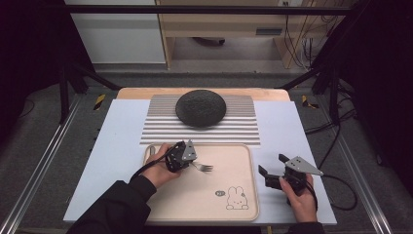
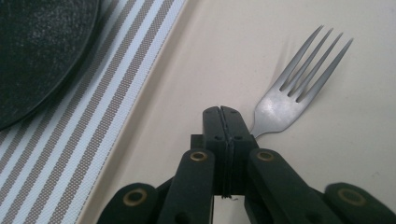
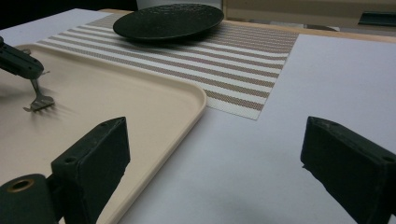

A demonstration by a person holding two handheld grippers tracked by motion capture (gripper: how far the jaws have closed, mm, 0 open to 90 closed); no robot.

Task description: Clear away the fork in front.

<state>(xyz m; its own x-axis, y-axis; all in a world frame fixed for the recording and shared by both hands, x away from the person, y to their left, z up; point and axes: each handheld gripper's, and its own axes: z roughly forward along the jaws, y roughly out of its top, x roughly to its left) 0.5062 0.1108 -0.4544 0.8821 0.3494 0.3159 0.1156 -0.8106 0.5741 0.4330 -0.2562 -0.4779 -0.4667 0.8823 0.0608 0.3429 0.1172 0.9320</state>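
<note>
Fork [image 2: 299, 84] over beige tray [image 1: 243, 161], near its upper left part, pinched at thin handle by clenched left gripper [image 2: 223, 122]; tines low, perhaps touching tray. Risk: twisting or slipping out, because of narrow smooth handle. Right gripper [image 3: 212, 154] wide open, idle beside tray.

The fork [image 2: 299, 84] handle is hidden behind the left gripper's [image 2: 223, 114] closed jaws.

Bare tray [image 1: 204, 195] right of fork [image 1: 204, 167]
</note>
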